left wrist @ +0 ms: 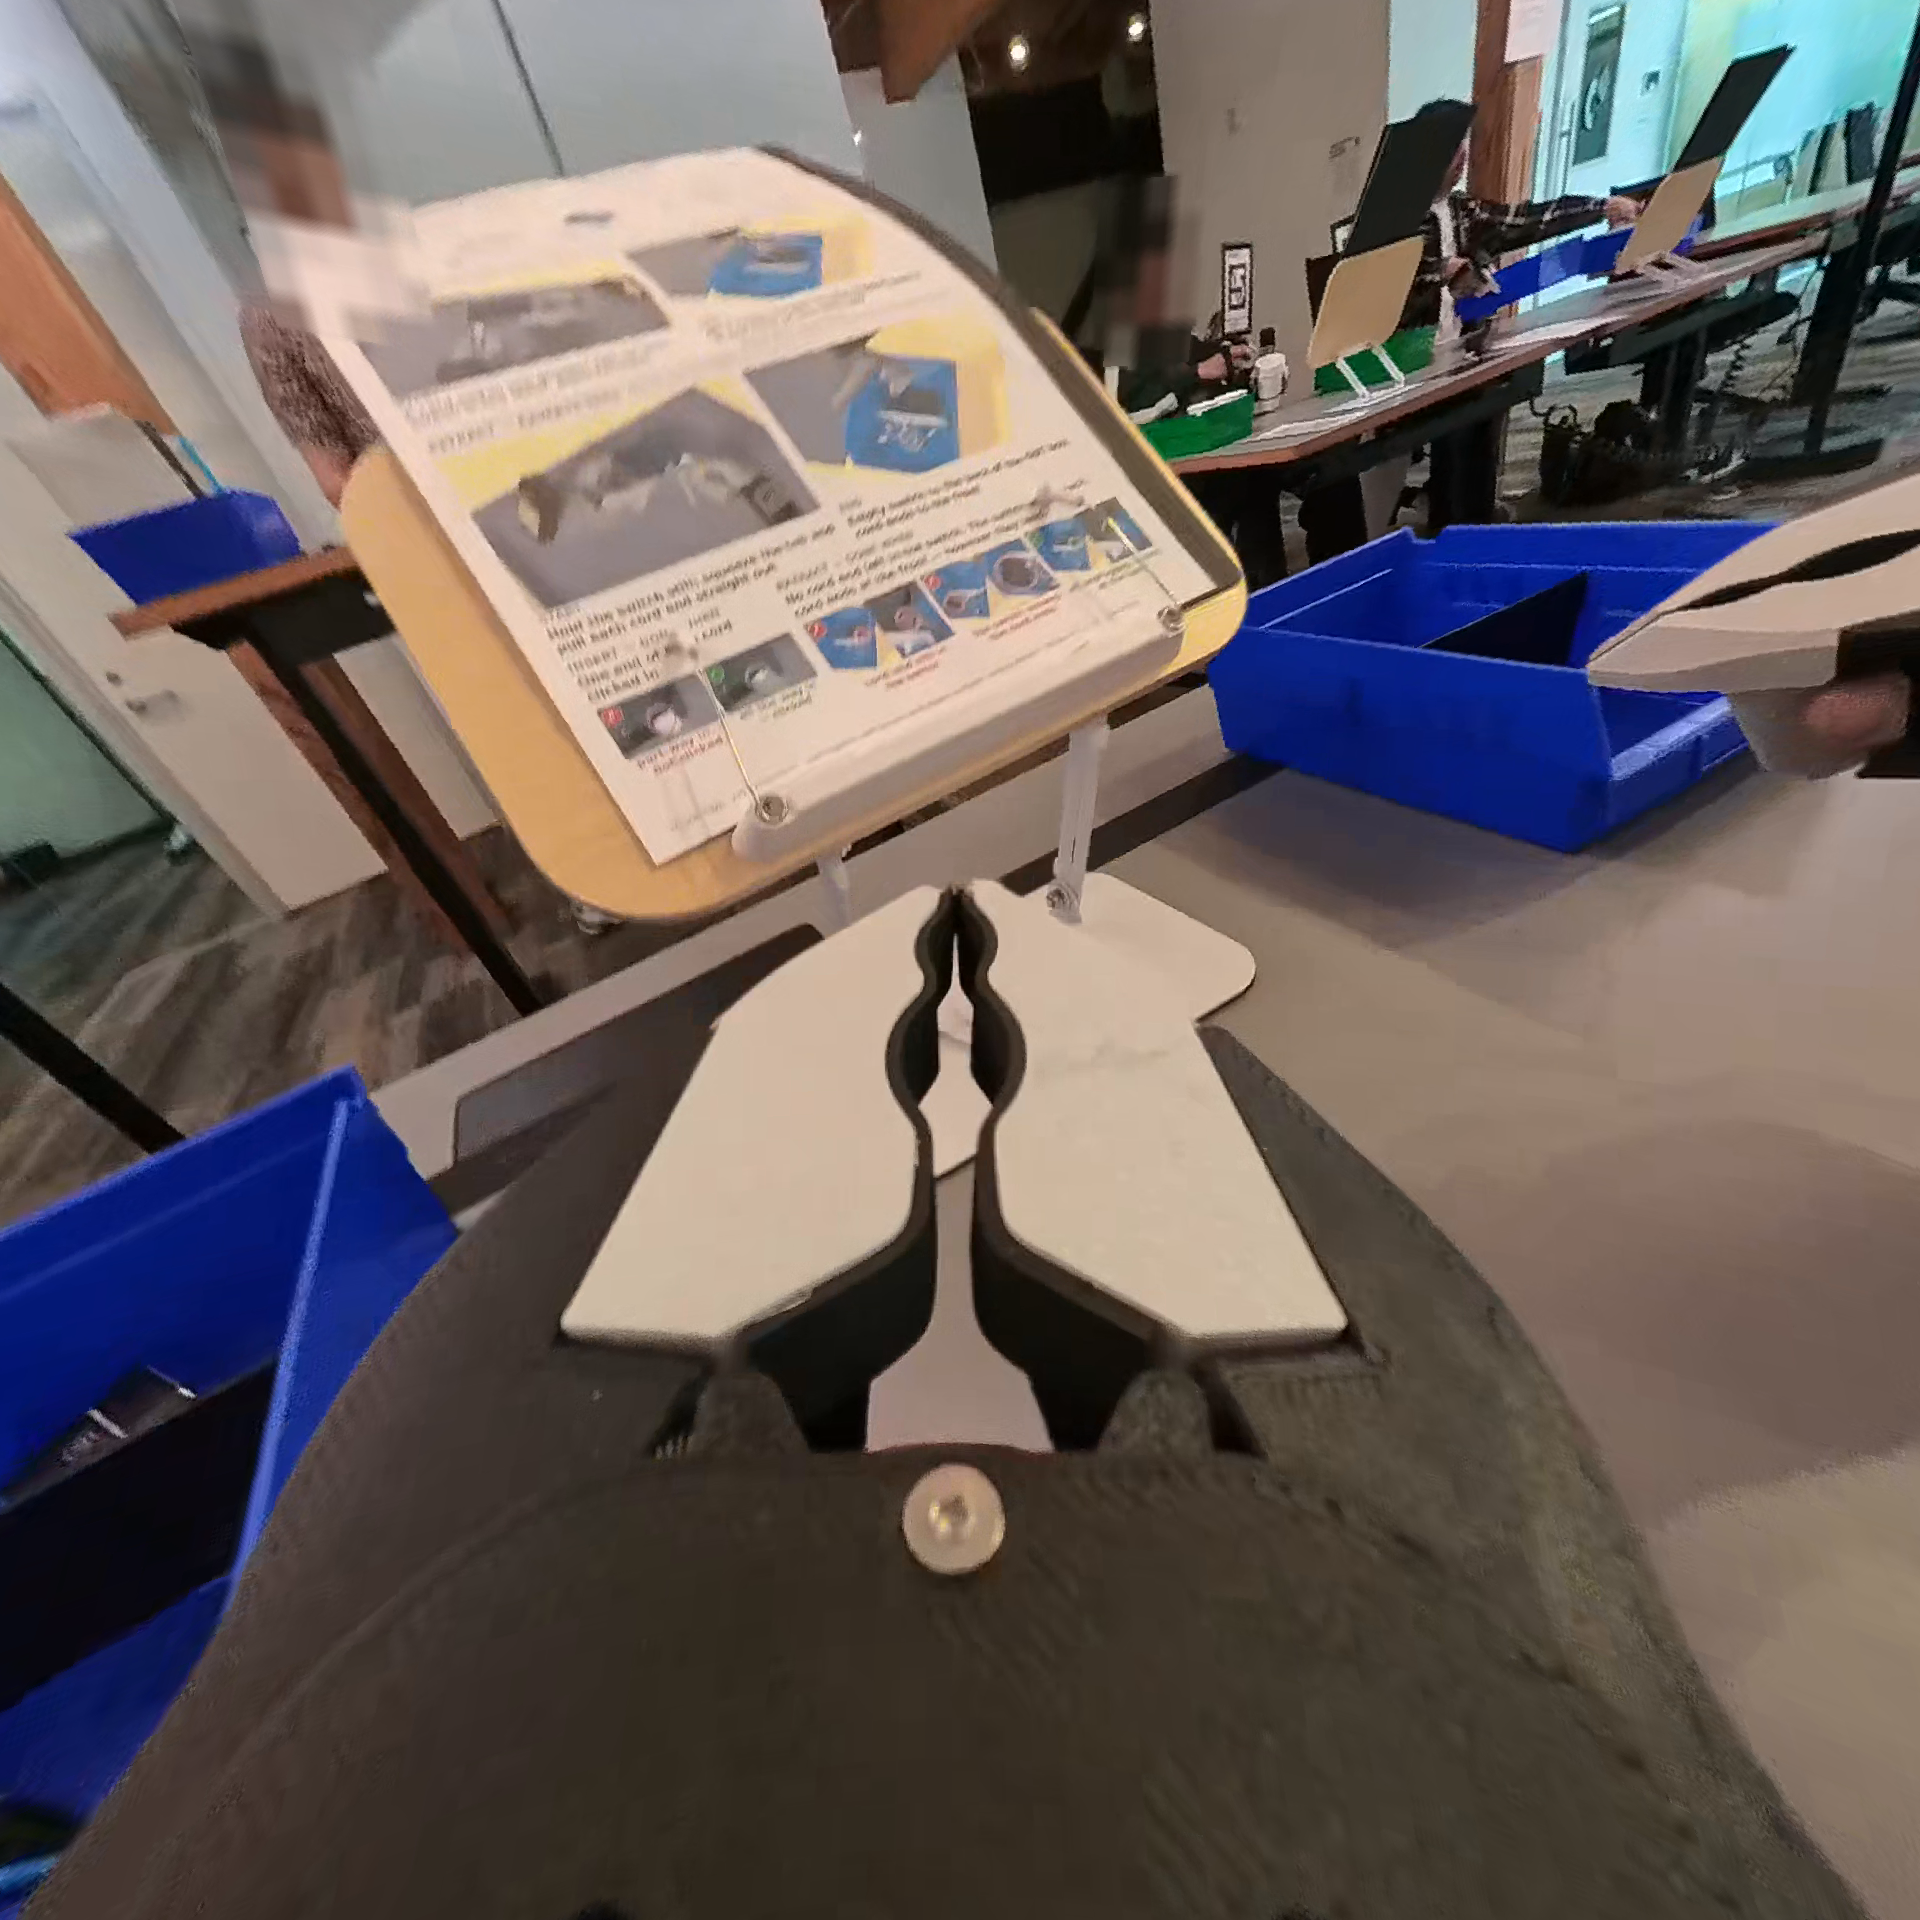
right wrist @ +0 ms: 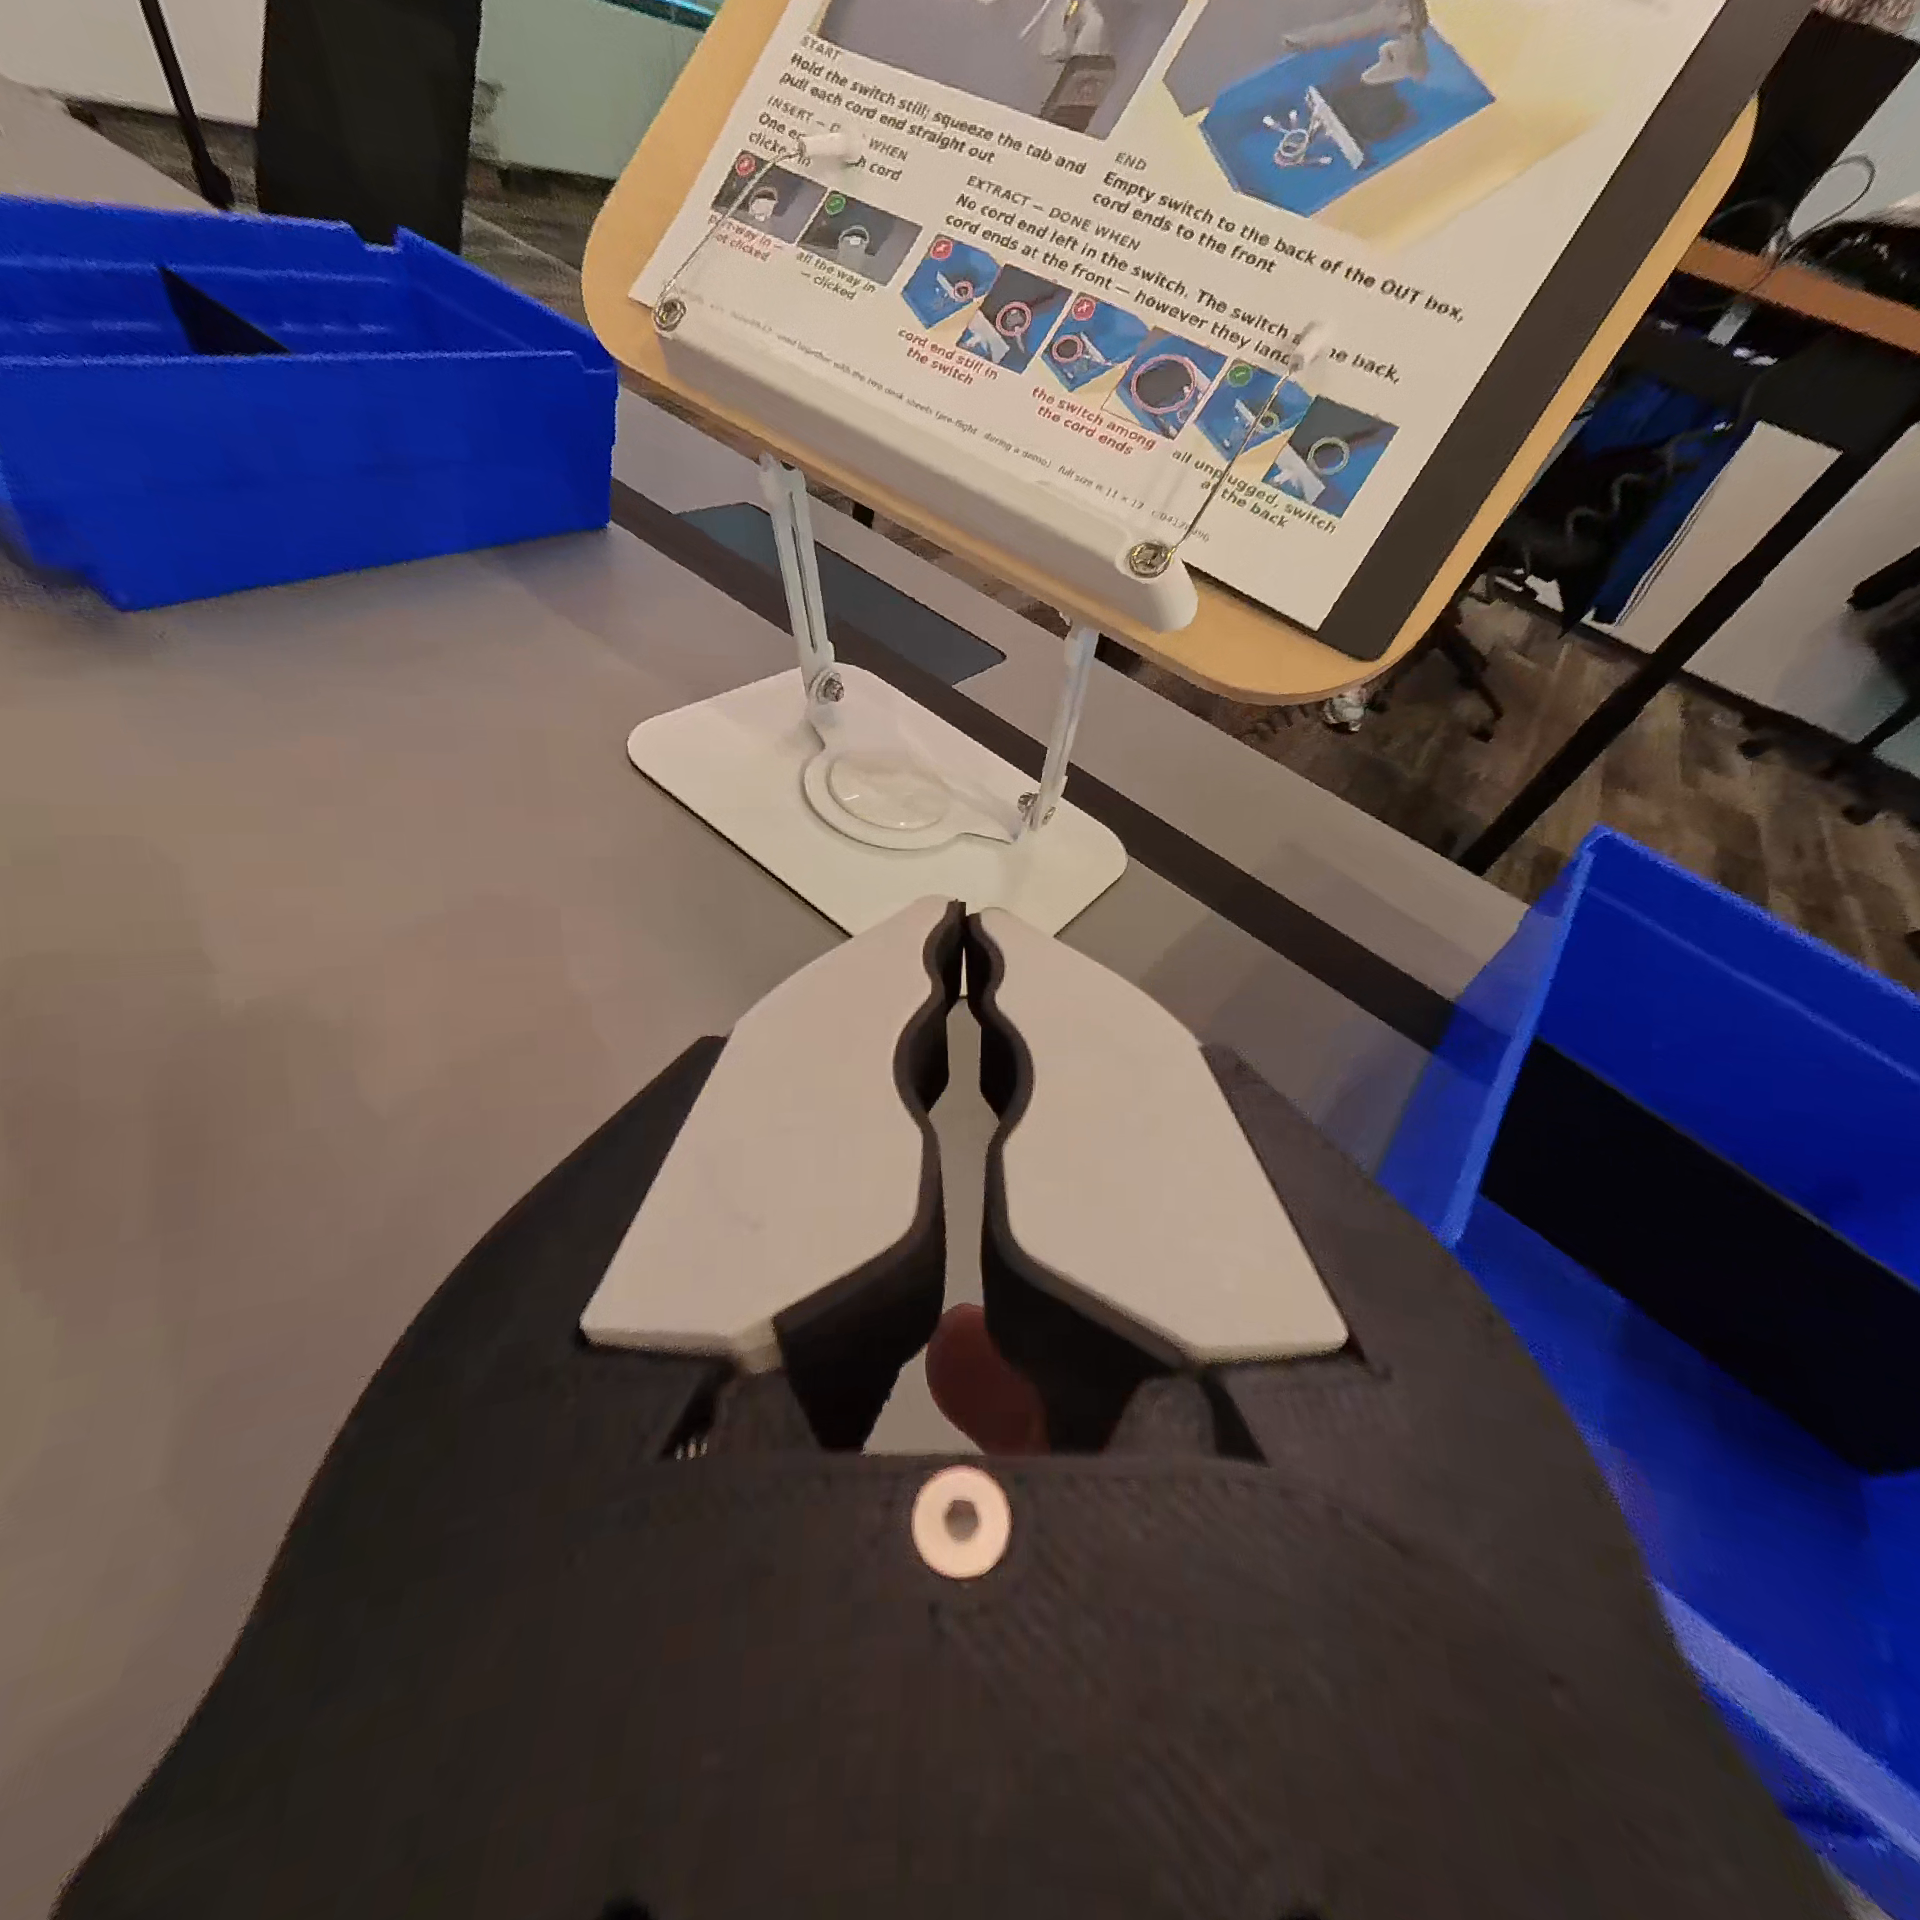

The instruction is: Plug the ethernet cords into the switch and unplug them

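Observation:
My left gripper is shut with nothing between its pads and hangs over the grey table, just in front of the white base of an instruction stand. My right gripper is shut too, pads together on nothing, above the table near the same stand base. The right gripper also shows at the right edge of the left wrist view, with a hand behind it. No ethernet cord and no switch show in either view.
The instruction sheet on its tan board stands at the table's far edge. A blue bin sits on one side, another blue bin on the other. People work at tables behind.

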`<state>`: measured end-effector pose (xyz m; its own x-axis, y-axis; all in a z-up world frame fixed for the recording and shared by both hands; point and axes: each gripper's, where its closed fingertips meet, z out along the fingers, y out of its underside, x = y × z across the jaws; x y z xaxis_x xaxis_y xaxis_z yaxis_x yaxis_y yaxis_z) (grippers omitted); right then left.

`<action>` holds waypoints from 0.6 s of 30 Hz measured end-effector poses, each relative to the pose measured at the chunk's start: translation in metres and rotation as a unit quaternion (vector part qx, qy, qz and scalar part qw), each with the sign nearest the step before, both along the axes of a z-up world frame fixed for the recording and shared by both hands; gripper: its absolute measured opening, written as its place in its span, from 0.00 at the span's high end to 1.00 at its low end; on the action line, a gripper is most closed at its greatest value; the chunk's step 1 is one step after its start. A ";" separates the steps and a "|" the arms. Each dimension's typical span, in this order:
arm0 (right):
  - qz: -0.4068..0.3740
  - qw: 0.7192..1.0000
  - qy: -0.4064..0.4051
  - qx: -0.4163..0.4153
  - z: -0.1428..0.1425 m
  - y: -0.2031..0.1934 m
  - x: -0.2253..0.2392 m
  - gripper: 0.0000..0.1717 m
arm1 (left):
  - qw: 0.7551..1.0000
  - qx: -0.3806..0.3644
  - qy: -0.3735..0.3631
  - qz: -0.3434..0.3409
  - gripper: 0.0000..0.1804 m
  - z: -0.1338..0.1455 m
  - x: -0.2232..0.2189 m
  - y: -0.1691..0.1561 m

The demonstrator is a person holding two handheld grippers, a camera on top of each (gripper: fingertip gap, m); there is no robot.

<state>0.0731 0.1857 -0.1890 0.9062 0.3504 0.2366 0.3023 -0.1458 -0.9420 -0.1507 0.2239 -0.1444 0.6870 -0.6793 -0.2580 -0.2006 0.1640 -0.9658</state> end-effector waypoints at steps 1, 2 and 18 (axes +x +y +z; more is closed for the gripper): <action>-0.001 1.000 0.009 0.000 -0.002 0.002 0.000 1.00 | 1.000 -0.014 -0.002 -0.002 1.00 -0.005 -0.001 0.005; -0.002 1.000 0.016 0.000 -0.004 0.004 0.000 1.00 | 1.000 -0.026 -0.002 0.002 0.99 -0.010 -0.002 0.012; 0.009 0.997 0.070 -0.017 -0.050 0.074 0.001 0.82 | 0.997 -0.081 -0.010 0.018 0.66 -0.018 -0.012 0.081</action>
